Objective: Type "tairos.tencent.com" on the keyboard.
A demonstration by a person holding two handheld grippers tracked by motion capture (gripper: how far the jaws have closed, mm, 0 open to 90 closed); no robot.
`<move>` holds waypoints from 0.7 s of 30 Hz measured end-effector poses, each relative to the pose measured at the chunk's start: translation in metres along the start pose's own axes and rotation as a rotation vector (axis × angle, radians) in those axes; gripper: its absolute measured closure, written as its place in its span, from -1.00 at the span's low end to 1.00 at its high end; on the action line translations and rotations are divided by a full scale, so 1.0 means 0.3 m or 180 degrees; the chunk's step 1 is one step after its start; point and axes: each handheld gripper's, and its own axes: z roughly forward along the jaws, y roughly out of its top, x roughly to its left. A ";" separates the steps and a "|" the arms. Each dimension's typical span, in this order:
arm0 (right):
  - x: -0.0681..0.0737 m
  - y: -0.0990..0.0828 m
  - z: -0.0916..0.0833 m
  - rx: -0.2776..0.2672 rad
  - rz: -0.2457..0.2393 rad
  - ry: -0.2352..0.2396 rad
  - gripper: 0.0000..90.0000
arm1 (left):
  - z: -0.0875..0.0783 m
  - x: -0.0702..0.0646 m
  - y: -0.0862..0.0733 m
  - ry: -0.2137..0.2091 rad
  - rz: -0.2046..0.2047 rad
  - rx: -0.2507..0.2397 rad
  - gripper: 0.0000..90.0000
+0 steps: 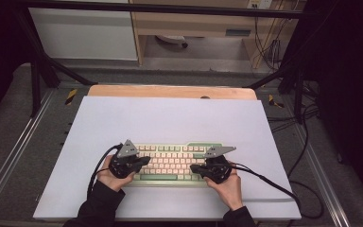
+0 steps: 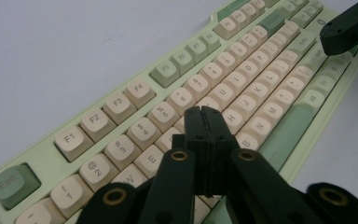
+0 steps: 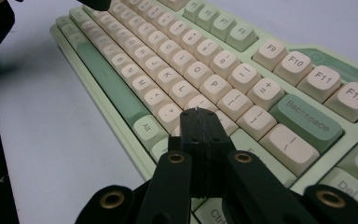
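Note:
A pale green keyboard (image 1: pixel 172 163) with cream and green keys lies on the white sheet near the table's front. My left gripper (image 1: pixel 147 160) hovers over the keyboard's left end, jaws shut with nothing between them; in the left gripper view its tip (image 2: pixel 204 112) hangs above the letter keys of the keyboard (image 2: pixel 121 107). My right gripper (image 1: pixel 192 167) is over the right end, also shut and empty; its tip (image 3: pixel 196 112) sits above the keys near Backspace on the keyboard (image 3: pixel 177 60). The other gripper's tip (image 2: pixel 349 28) shows far right in the left gripper view.
A white sheet (image 1: pixel 170 123) covers most of the wooden table (image 1: pixel 170 91). Black cables (image 1: pixel 274 184) trail from both grippers across the sheet. A black metal frame (image 1: pixel 38 71) stands around the table, with cabinets behind.

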 end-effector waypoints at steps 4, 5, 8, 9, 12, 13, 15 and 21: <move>0.000 0.000 0.000 -0.0003 0.0005 0.0002 1.00 | 0.021 -0.003 0.010 0.0001 -0.0016 0.0003 0.99; 0.000 0.000 0.000 -0.0002 0.0002 0.0002 1.00 | 0.026 -0.004 0.012 0.0003 -0.0016 0.0005 0.99; 0.000 0.000 0.000 0.0000 -0.0003 0.0005 1.00 | 0.042 -0.004 0.015 0.0018 -0.0027 0.0022 0.99; -0.001 0.000 0.000 0.0001 -0.0004 0.0006 1.00 | 0.046 -0.003 0.016 0.0026 -0.0039 0.0028 0.99; 0.000 0.000 0.001 -0.0001 0.0003 0.0007 1.00 | 0.055 0.004 0.017 0.0042 -0.0074 0.0028 0.99; 0.000 0.000 0.002 -0.0005 0.0004 0.0007 1.00 | 0.058 0.006 0.016 0.0054 -0.0071 0.0030 0.99; 0.000 0.000 0.002 -0.0004 0.0002 0.0006 1.00 | 0.065 0.009 0.014 0.0073 -0.0081 0.0046 0.99; 0.000 0.000 -0.001 -0.0010 0.0000 0.0004 1.00 | 0.087 0.003 0.012 0.0075 -0.0067 0.0072 0.99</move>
